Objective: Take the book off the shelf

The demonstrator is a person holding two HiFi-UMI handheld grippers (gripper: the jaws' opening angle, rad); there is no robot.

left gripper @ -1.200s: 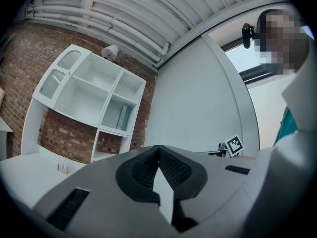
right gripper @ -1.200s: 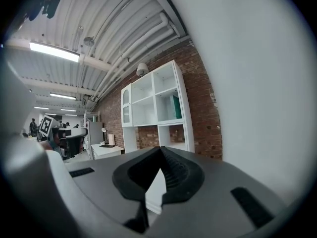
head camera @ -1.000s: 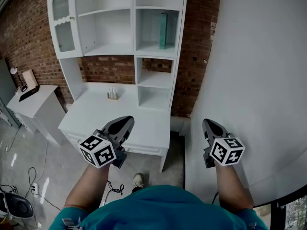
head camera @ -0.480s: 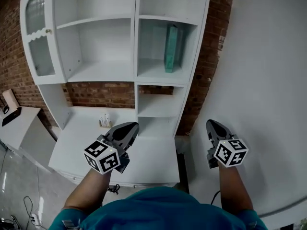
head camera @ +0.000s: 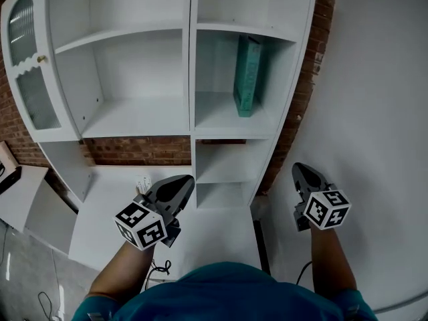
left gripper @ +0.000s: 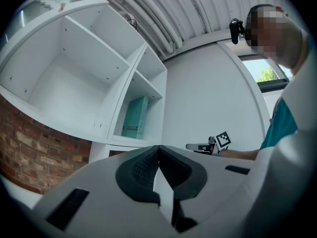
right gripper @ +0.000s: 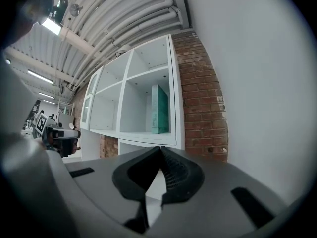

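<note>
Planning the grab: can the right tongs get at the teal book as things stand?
Probably yes. The teal book stands alone in an open-fronted compartment, nothing in front of it. The right tongs sit lower, apart from it, and are shut, so they must open first.

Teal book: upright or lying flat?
Upright. The teal book stands on its bottom edge in a right-hand compartment of the white shelf unit, near that compartment's right wall.

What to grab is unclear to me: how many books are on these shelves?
1. A teal book stands upright in the shelf unit's right column, second compartment down. Behind the glazed door at left, more could be hidden.
</note>
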